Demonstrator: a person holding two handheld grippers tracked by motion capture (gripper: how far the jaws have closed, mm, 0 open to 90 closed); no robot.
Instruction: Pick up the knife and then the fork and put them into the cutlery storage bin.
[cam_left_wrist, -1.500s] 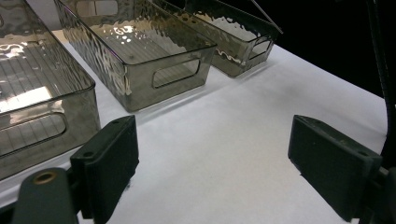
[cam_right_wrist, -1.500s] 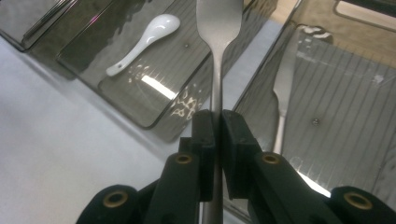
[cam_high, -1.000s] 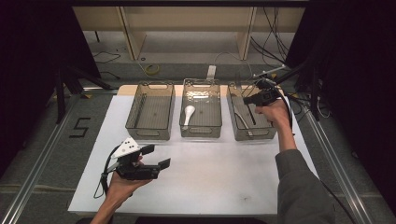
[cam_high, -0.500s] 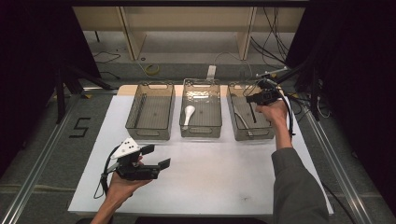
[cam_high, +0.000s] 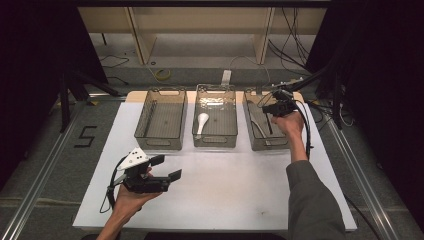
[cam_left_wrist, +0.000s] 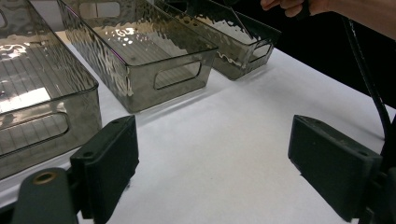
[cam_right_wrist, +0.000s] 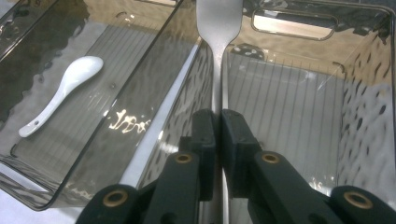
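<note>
My right gripper (cam_high: 270, 108) (cam_right_wrist: 218, 122) is shut on the handle of a metal utensil (cam_right_wrist: 218, 28), which hangs over the right smoky-clear bin (cam_high: 270, 146). The utensil's broad end points away from the jaws, and its tip is cut off by the frame's edge. In the high view the utensil (cam_high: 270, 125) shows as a thin dark line slanting down into that bin. A white ceramic spoon (cam_high: 201, 121) (cam_right_wrist: 60, 95) lies in the middle bin (cam_high: 215, 141). My left gripper (cam_high: 167, 167) (cam_left_wrist: 219, 163) is open and empty, held above the table's front left.
The left bin (cam_high: 160, 145) holds nothing that I can see. A pale utensil (cam_high: 257, 125) lies along the right bin's floor. All three bins stand in a row at the far side of the white table (cam_high: 240, 190). A black cable (cam_high: 306, 130) trails from the right gripper.
The right hand has shifted slightly to the left over the right bin, still holding the utensil. The left gripper has not moved.
</note>
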